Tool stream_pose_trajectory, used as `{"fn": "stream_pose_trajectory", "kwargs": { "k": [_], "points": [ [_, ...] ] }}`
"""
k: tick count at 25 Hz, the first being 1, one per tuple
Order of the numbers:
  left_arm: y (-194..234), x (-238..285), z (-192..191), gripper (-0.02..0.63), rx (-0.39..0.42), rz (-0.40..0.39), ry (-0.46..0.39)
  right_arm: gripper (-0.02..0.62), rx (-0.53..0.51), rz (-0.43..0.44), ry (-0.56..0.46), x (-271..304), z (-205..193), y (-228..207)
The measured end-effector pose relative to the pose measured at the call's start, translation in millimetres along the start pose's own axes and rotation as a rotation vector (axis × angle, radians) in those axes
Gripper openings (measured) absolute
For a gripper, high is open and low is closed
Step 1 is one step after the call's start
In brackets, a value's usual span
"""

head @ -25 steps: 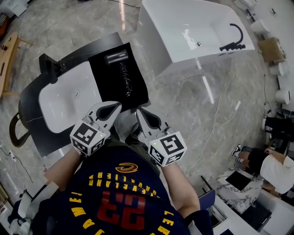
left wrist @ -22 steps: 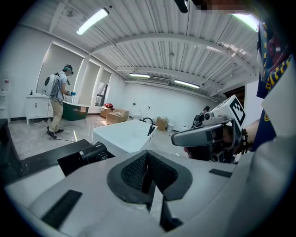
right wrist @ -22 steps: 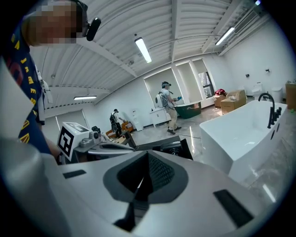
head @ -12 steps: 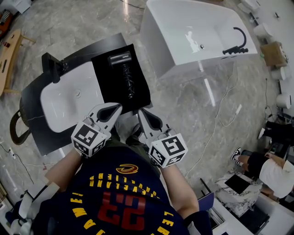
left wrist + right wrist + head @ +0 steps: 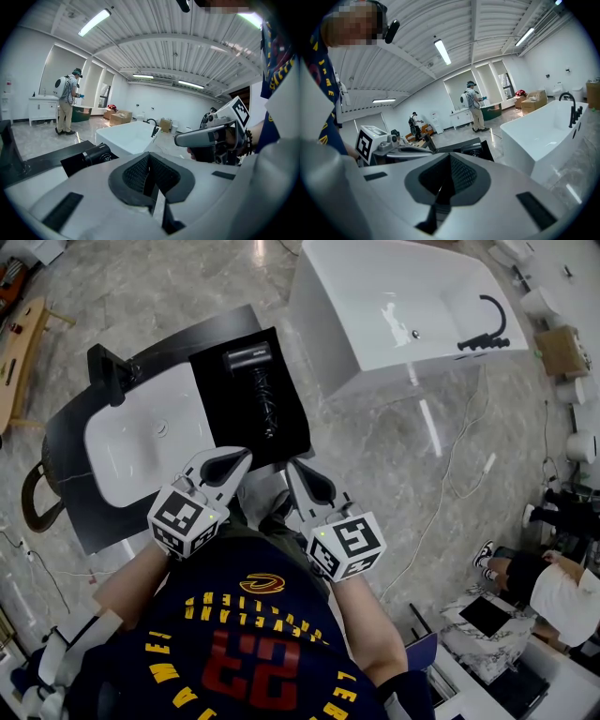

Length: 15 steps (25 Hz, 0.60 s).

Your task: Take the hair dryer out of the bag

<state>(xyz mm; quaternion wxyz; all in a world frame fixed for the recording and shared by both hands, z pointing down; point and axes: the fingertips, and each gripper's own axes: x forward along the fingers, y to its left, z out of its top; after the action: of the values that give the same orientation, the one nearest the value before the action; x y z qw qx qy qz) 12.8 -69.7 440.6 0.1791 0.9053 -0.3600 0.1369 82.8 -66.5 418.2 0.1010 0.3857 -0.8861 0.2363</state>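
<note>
Desk (image 5: pixel 211 329) bears the hair dryer (image 5: pixel 255 381), exposed on a flat black bag (image 5: pixel 220 423). We hold the left hand-held gripper (image 5: pixel 246 454) and right hand-held gripper (image 5: pixel 289 465) closed, empty and back.

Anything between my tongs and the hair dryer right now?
Nothing visible. The hair dryer lies exposed on the flat black bag, ahead of both grippers. The left tongs and right tongs are shut and empty, held short of the bag.
</note>
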Motion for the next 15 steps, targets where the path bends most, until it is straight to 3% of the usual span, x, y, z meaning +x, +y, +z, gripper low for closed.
{"fn": "stream_pose_trajectory", "kwargs": {
  "k": [15],
  "points": [
    [3.4,-1.0,-4.6,0.003,-0.003,0.007,0.007,0.008,-0.015,-0.001,0.011,1.3,-1.5,2.5]
  ]
}}
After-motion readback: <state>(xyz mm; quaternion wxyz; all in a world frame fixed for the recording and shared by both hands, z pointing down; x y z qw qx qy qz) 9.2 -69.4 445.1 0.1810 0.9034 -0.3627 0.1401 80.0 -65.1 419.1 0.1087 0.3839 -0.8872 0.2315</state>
